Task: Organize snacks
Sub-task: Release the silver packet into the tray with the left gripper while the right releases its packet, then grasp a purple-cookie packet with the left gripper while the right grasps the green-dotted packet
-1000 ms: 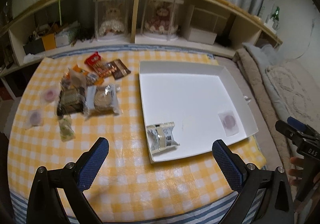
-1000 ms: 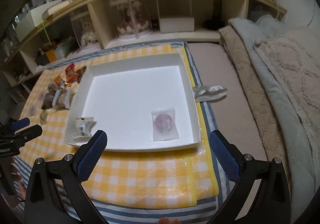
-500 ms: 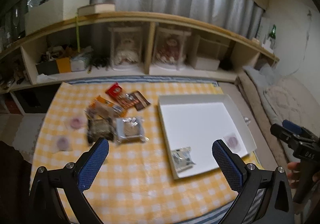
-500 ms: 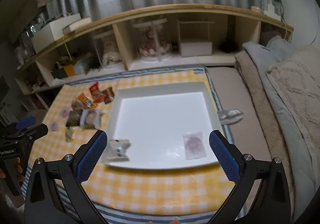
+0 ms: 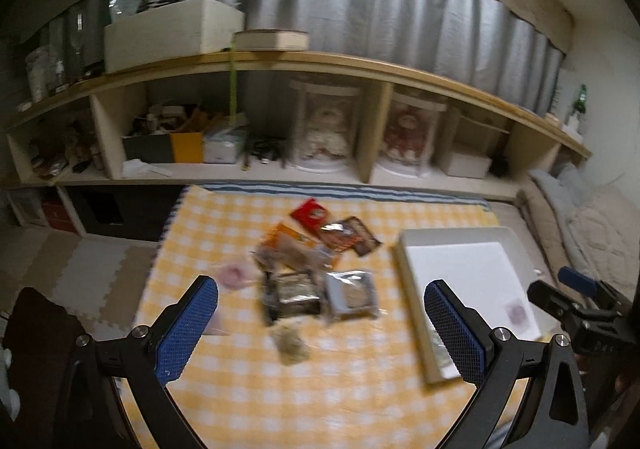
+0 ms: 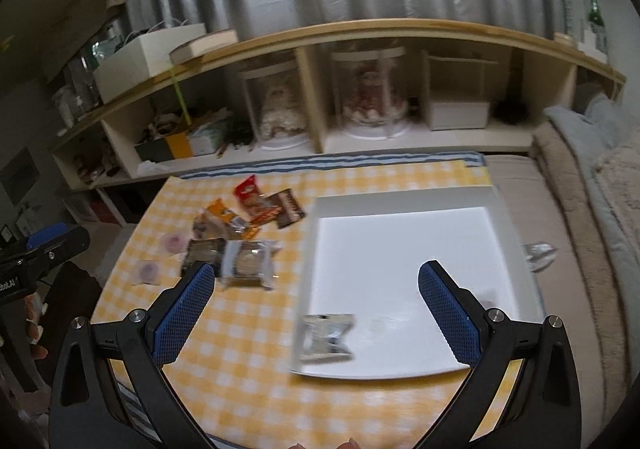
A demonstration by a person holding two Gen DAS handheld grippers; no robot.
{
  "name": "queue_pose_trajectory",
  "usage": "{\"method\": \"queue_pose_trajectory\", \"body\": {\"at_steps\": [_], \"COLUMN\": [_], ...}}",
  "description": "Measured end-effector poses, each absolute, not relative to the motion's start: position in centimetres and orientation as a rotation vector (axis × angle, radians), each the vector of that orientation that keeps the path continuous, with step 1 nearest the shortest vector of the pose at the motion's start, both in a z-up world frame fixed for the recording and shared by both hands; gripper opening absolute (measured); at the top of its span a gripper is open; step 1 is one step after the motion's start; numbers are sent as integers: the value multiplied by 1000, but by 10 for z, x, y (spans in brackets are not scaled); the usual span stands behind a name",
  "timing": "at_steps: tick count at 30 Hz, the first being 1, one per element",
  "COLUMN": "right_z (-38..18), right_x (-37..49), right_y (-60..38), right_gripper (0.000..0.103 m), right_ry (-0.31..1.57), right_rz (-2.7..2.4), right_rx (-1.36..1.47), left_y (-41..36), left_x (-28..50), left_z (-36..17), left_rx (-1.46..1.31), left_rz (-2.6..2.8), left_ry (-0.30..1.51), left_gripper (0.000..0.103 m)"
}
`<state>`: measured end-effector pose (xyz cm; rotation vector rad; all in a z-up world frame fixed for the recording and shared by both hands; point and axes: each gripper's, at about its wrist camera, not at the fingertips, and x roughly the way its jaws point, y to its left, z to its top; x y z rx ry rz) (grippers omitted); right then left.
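Snacks (image 5: 316, 273): loose pile beside white tray (image 6: 404, 209)
Both grippers, left (image 5: 320, 325) and right (image 6: 316, 317), gape empty; best lift one packet singly

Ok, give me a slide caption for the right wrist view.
Open right tongs above a checked table: loose snacks lie left of a white tray holding one packet.

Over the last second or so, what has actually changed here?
Both tongs, left and right, pulled up and back from the table, so more of the shelf and curtain shows; both remained open and empty. The white tray, the silver packet in it and the snack pile on the checked cloth stayed put.
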<state>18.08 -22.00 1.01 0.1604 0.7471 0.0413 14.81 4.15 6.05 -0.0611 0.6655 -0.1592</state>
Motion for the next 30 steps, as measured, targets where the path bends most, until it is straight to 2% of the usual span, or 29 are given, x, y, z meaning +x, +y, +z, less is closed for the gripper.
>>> {"method": "queue_pose_trajectory", "body": {"at_steps": [9, 12, 15, 23, 30], "right_z": [-27, -44, -62, -117, -149], "right_x": [215, 226, 236, 261, 270], "right_y": [-148, -127, -109, -70, -47], "right_gripper": [103, 103, 103, 103, 103], "right_ry": [781, 800, 809, 864, 895], "right_rz": [114, 144, 176, 249, 299], "right_rx": [124, 118, 133, 159, 111], "left_y": [84, 98, 107, 134, 165], "left_x": [180, 195, 218, 288, 340], "left_z": [15, -4, -18, -53, -109], "left_rx": [-73, -74, -92, -117, -61], "left_rz": [-46, -27, -35, -60, 23], "left_ry": [671, 723, 788, 799, 874], "left_gripper": [103, 103, 103, 103, 103]}}
